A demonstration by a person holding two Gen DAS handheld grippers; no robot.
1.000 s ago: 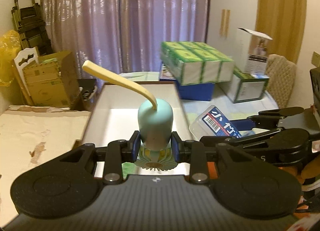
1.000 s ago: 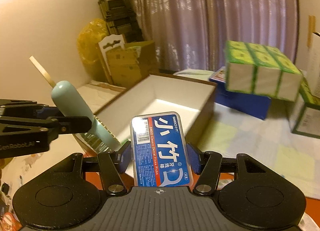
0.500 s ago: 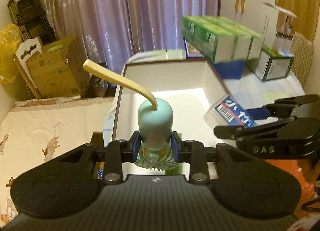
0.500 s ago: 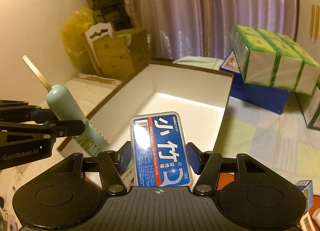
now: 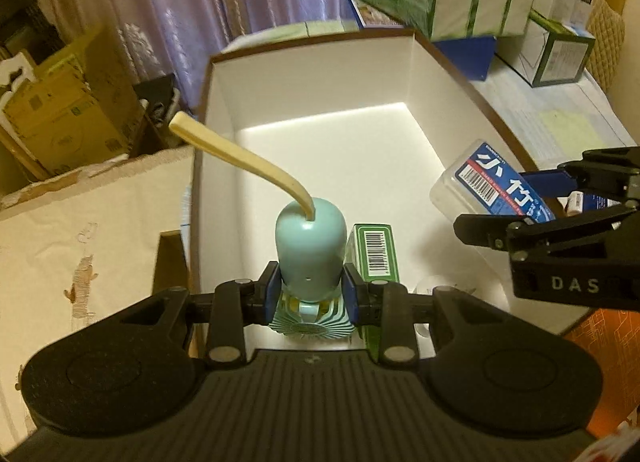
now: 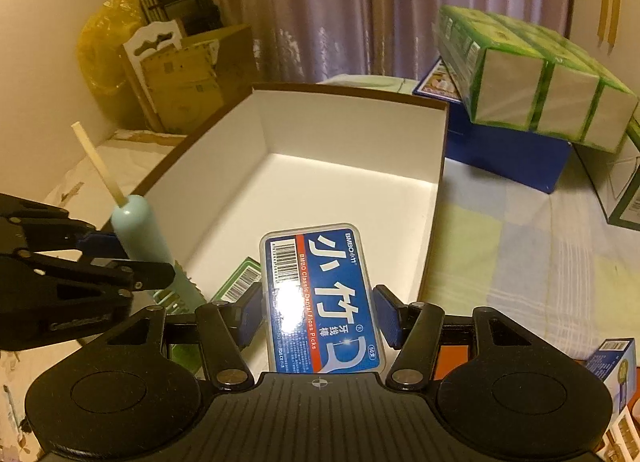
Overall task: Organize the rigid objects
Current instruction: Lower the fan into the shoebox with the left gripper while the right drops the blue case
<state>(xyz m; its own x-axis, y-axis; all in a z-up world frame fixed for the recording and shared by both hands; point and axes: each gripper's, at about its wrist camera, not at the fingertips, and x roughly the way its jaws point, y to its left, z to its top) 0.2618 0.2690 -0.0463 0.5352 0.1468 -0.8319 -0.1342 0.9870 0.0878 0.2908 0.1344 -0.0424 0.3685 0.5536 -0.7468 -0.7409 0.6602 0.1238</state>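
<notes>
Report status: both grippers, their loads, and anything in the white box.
Left gripper shut on teal brush. Right gripper shut on floss pick case. Both over white box. Green carton already inside, beside the brush.

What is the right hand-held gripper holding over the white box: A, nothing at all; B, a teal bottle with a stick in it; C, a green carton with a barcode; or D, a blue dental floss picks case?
D: the right hand-held gripper has its blue pads closed on the sides of the blue dental floss picks case, held above the white box.
</notes>
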